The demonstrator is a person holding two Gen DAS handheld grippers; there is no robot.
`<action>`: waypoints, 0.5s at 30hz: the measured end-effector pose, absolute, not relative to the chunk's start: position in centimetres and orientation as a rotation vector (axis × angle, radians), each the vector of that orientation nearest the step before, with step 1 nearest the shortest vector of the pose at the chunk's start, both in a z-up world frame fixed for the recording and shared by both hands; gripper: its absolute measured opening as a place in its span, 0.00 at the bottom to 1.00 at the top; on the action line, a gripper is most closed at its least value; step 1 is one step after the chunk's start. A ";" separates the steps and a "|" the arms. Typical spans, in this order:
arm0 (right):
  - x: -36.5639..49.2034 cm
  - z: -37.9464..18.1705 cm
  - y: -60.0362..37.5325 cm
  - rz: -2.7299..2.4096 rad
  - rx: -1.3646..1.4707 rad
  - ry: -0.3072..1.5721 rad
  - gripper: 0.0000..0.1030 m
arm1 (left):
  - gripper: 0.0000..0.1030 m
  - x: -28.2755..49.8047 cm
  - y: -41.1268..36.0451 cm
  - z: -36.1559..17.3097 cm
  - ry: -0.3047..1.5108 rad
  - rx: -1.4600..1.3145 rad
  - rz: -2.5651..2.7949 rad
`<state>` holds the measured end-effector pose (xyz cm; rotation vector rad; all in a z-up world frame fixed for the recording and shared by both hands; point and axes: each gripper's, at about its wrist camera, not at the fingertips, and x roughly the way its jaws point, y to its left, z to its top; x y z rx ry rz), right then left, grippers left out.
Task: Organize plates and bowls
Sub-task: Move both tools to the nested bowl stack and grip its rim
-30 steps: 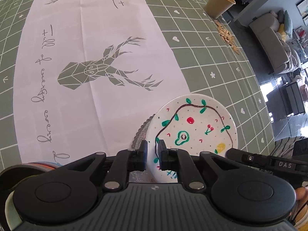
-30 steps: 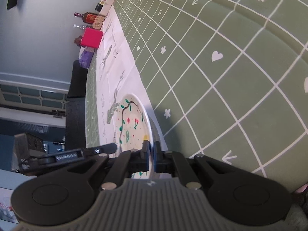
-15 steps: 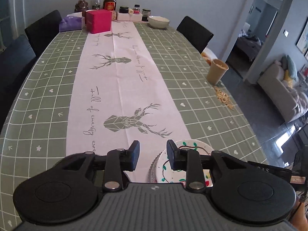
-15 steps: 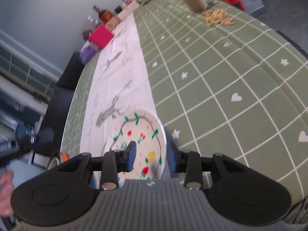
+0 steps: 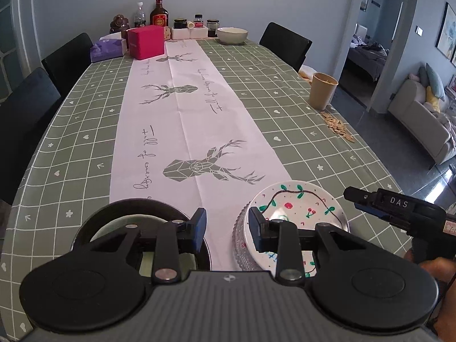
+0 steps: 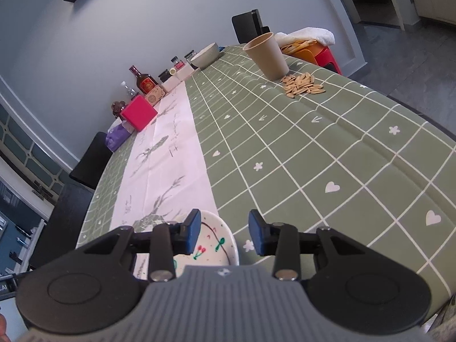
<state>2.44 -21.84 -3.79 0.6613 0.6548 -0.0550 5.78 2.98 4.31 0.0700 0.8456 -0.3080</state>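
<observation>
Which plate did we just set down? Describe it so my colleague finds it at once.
On the green checked tablecloth, look at the near end of the white deer runner. The painted plate sits atop a ribbed glass dish; the black bowl beside it is plain.

Soft, dim daylight is coming in from three o'clock, glaring off the floor [image 5: 444,176]. Edges are bowing with fisheye distortion — both views are staying sharp, shadows lying faint on the tablecloth [image 5: 285,99].

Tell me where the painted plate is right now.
In the left wrist view the painted plate sits low and right of centre, on a ribbed glass dish at the white runner's near right edge, with a dark bowl to its left.
</observation>
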 end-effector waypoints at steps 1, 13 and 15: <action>2.5 -3.9 -22.0 -0.058 0.662 0.656 0.36 | 0.39 5.7 2.9 4.2 0.852 0.074 -0.314; 2.9 -5.2 -21.6 -0.032 0.663 0.711 0.05 | 0.41 4.8 2.1 3.6 0.817 0.154 -0.295; 2.8 -5.1 -21.4 -0.030 0.646 0.705 0.01 | 0.41 4.9 2.2 3.5 0.822 0.151 -0.291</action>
